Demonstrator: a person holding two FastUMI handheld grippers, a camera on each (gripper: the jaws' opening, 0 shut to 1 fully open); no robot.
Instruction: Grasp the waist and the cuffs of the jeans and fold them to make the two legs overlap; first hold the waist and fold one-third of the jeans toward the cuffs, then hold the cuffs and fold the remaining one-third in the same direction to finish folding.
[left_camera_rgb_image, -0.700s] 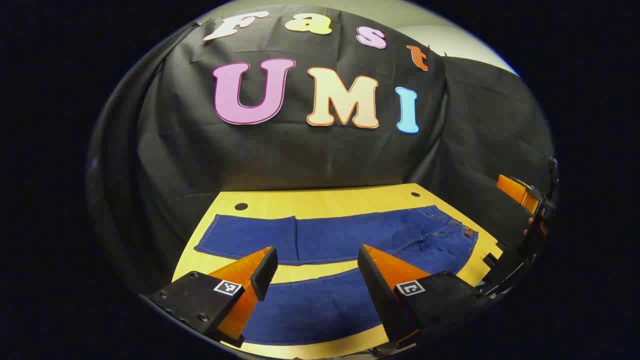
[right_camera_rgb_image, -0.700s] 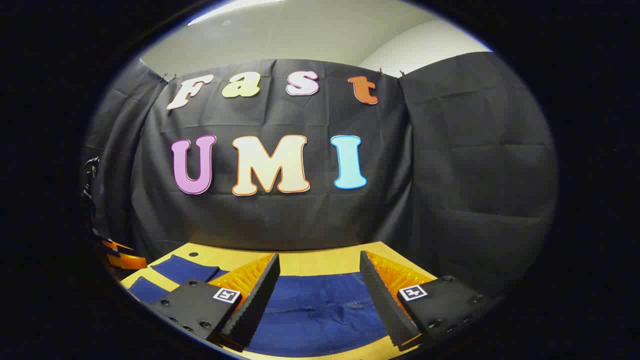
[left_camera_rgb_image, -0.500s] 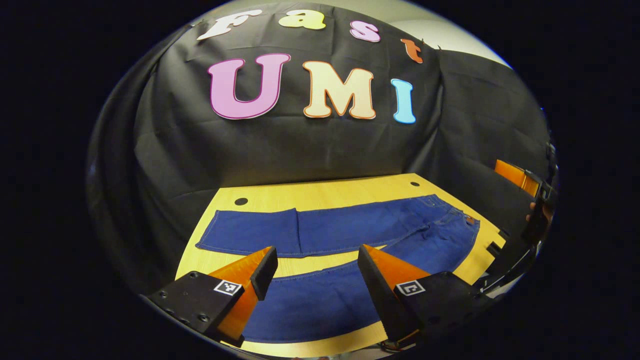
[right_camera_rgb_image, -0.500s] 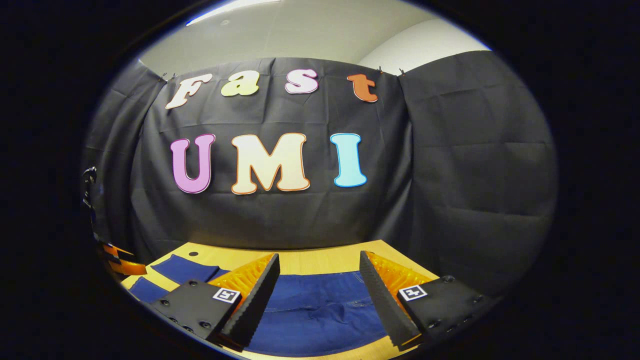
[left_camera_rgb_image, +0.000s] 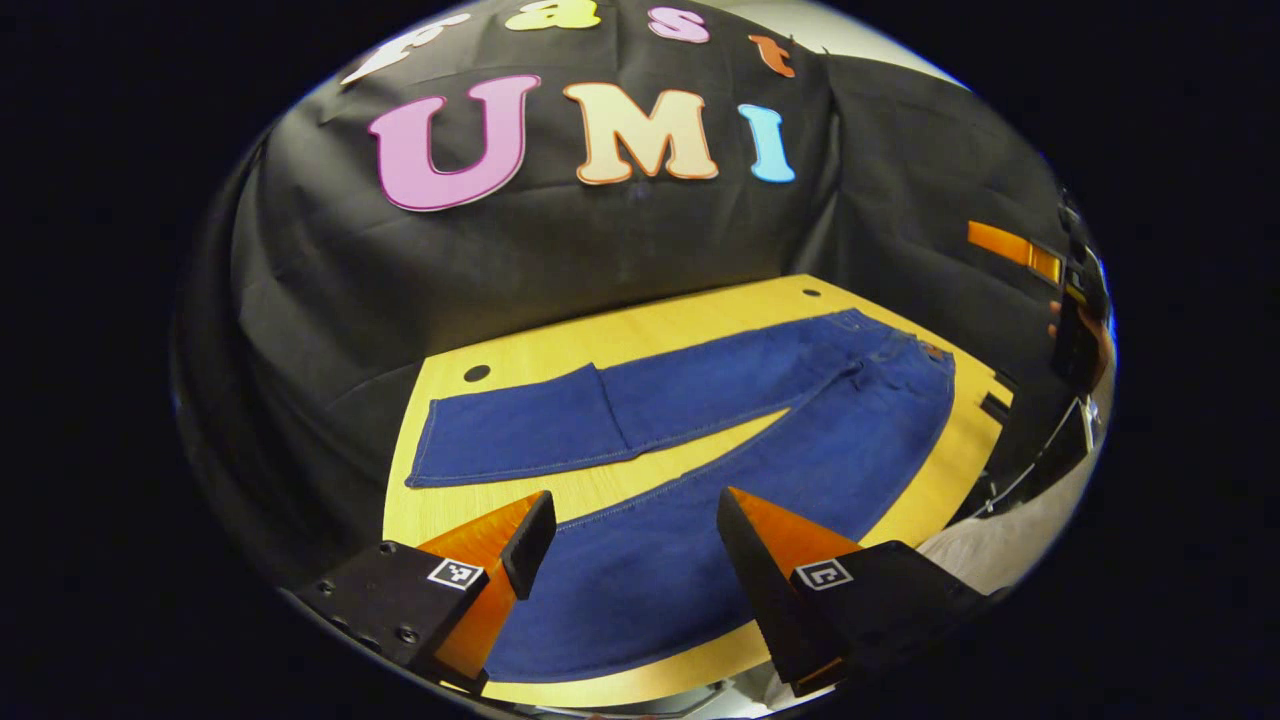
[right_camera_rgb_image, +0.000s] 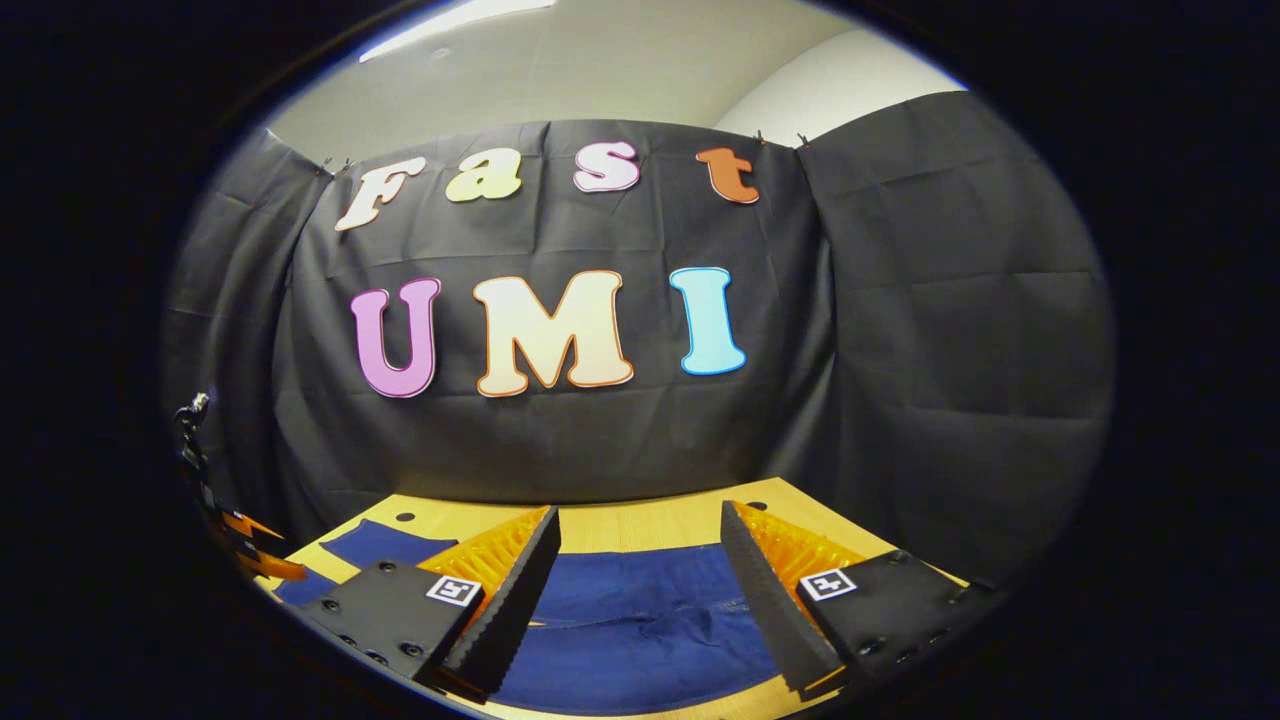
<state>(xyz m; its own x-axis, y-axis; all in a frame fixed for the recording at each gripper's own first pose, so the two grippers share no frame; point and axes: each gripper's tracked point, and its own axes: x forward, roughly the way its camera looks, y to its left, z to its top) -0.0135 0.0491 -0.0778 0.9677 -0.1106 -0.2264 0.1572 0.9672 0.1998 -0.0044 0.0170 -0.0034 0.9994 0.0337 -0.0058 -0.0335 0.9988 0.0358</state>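
- Yellow wooden surface (left_camera_rgb_image: 560, 345), backed by black cloth, carries the jeans (left_camera_rgb_image: 700, 460) spread flat, legs splayed apart, waist toward its right edge.
- Left gripper (left_camera_rgb_image: 632, 530) has tipped down over the near leg within the last second, jaws released.
- Right gripper (right_camera_rgb_image: 640, 560) hovers above the waist, jaws released; no fold begun.
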